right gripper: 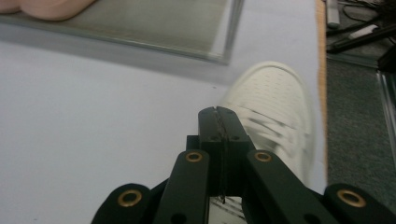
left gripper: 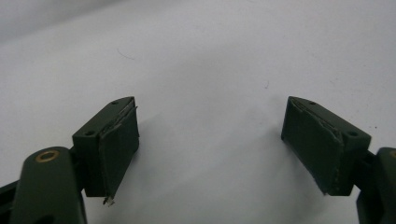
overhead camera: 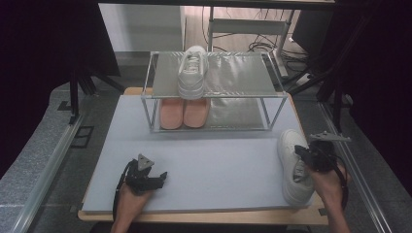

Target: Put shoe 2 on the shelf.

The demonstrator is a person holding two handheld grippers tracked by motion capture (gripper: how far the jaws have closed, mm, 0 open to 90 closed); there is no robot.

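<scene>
The white shoe [overhead camera: 293, 167] lies on its sole at the right edge of the desk [overhead camera: 209, 160], toe pointing toward the shoe rack [overhead camera: 214, 92], well apart from it. The right claw [right gripper: 218, 114] sits over the shoe's collar with its jaws pressed flat together; the right gripper view shows no gap between the pads, and whether any of the shoe's lining or tongue is pinched there I cannot tell. Its mate, a second white shoe [overhead camera: 193, 73], already stands on the rack's top shelf, with free room beside it, and a pink pair [overhead camera: 183, 112] fills the left of the lower shelf.

The step in hand looks like taking hold of the shoe on the desk to join its mate. The next move calls for a firm bite on the collar, then a lift clear of the top rail before setting down to the right of the shelved shoe.

The left claw [left gripper: 210, 140] rests wide open on the desk, holding nothing
</scene>
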